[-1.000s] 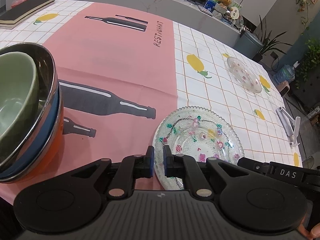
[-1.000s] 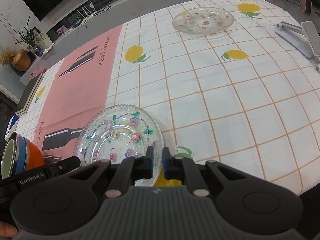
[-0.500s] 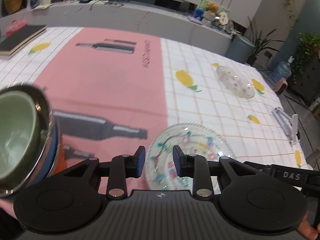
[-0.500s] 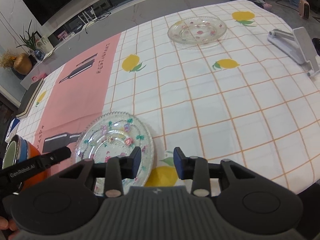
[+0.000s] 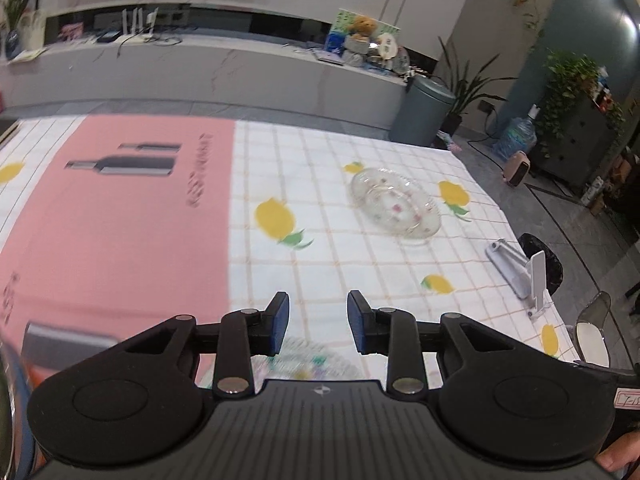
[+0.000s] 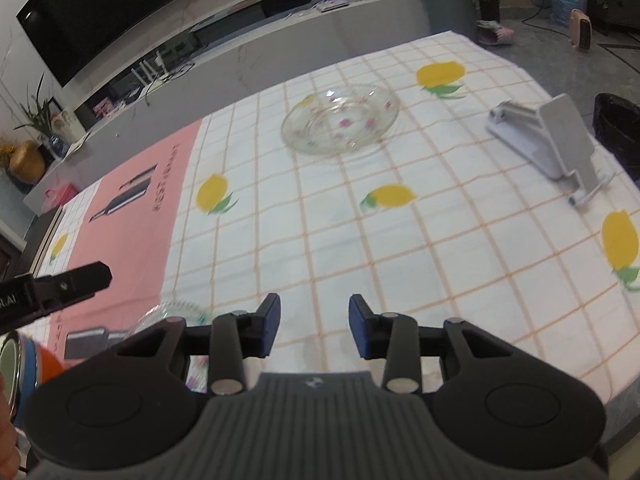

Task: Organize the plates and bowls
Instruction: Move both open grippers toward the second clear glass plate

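A clear glass plate with pink flowers (image 5: 396, 207) sits on the far right of the tablecloth; it also shows in the right wrist view (image 6: 340, 120). A second patterned glass plate (image 5: 316, 356) lies on the cloth just below my left gripper (image 5: 318, 322), mostly hidden; its rim shows in the right wrist view (image 6: 168, 312). The stacked bowls (image 6: 24, 356) stand at the left edge. Both my left gripper and my right gripper (image 6: 314, 326) are open and empty, held above the cloth.
A white folding stand (image 6: 548, 144) lies near the right table edge and also shows in the left wrist view (image 5: 520, 270). The left gripper's finger (image 6: 68, 284) reaches in at the left of the right wrist view. A grey bin (image 5: 422, 108) stands beyond the table.
Both grippers opened wide, let go of the near patterned plate, and lifted and tilted up, so the far plate sits nearer the centre of each view.
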The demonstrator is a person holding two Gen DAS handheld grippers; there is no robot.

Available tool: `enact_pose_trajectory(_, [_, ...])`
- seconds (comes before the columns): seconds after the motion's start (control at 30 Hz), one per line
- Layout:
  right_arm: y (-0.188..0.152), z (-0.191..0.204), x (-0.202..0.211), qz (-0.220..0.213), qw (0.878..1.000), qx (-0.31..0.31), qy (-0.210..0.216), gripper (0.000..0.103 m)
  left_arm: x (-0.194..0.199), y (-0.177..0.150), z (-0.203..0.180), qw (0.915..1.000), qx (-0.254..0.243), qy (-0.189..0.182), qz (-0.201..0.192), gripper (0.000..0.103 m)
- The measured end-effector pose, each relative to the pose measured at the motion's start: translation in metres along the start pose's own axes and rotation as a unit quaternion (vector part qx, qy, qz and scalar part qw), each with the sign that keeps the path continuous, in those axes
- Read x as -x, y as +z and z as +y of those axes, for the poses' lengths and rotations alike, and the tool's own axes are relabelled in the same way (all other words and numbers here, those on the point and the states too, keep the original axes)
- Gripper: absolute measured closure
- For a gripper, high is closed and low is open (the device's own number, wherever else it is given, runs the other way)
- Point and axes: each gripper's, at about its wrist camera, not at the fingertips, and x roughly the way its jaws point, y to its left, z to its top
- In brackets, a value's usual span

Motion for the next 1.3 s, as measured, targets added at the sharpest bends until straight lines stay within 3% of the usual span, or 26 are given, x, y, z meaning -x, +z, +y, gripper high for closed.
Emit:
enact_pose_trajectory(0.53, [0.073,-0.056,-0.045,-0.03,0.998,-0.059,-0.003,0.065,-0.08,0.054,-0.042,0.9995,-0.011,-0.027,0.016,0.062])
enact_pose_trajectory(0.73, [0.094,-0.073,-0.072,-0.029,0.996,-0.089,0.002,0.064,-0.124,0.067,-0.037,0.9975,0.039,-0.048,0.034,0.062])
enact_pose_trajectory(1.0, [0.123,-0.08,-0.112,-0.019,0.996,-0.083,-0.002,0.064,-0.175,0.079,-0.034,0.9981,0.019,-0.02,0.054,0.062])
enact_pose_trajectory(1.3, [0.139,-0.085,-0.137,-0.028,0.996,-0.09,-0.007,0.068,-0.218,0.087,-0.021,0.9946,0.052,-0.039,0.081,0.062])
